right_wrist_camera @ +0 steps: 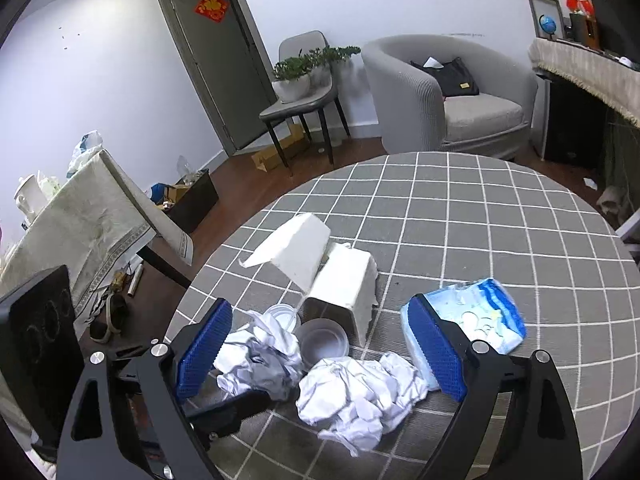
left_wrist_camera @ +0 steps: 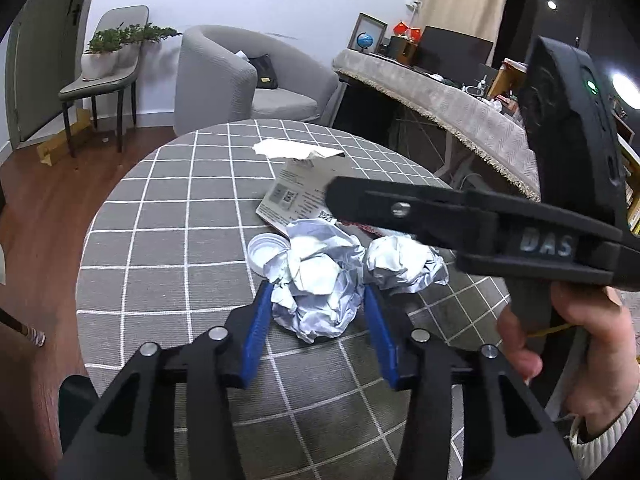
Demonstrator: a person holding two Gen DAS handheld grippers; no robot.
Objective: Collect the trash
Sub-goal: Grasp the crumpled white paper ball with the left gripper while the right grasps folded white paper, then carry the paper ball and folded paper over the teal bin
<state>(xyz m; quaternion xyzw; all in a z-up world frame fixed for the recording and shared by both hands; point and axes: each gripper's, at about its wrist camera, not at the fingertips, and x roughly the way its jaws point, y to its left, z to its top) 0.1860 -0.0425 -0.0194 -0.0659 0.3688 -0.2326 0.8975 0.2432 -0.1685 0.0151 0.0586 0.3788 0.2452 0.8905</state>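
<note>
On the round checked table point(left_wrist_camera: 168, 216), my left gripper point(left_wrist_camera: 318, 290) has its blue pads pressed against both sides of a crumpled white paper ball point(left_wrist_camera: 316, 280). A second paper ball point(left_wrist_camera: 404, 264) lies just to its right, and a white lid point(left_wrist_camera: 266, 252) to its left. Behind them are a printed carton point(left_wrist_camera: 296, 196) and torn white paper point(left_wrist_camera: 288, 148). My right gripper point(right_wrist_camera: 320, 350) stands wide open over the paper balls point(right_wrist_camera: 360, 396) and a clear plastic cup point(right_wrist_camera: 324, 340). One of its black fingers point(left_wrist_camera: 400, 208) reaches in from the right. A blue tissue packet point(right_wrist_camera: 480, 316) lies beside its right pad.
A torn white carton point(right_wrist_camera: 340, 292) lies beyond the cup. Off the table stand a grey armchair point(left_wrist_camera: 256, 80), a chair with potted plants point(left_wrist_camera: 104, 64) and a cloth-covered desk point(left_wrist_camera: 452, 104). A hand in a white sleeve point(left_wrist_camera: 580, 340) holds the right gripper.
</note>
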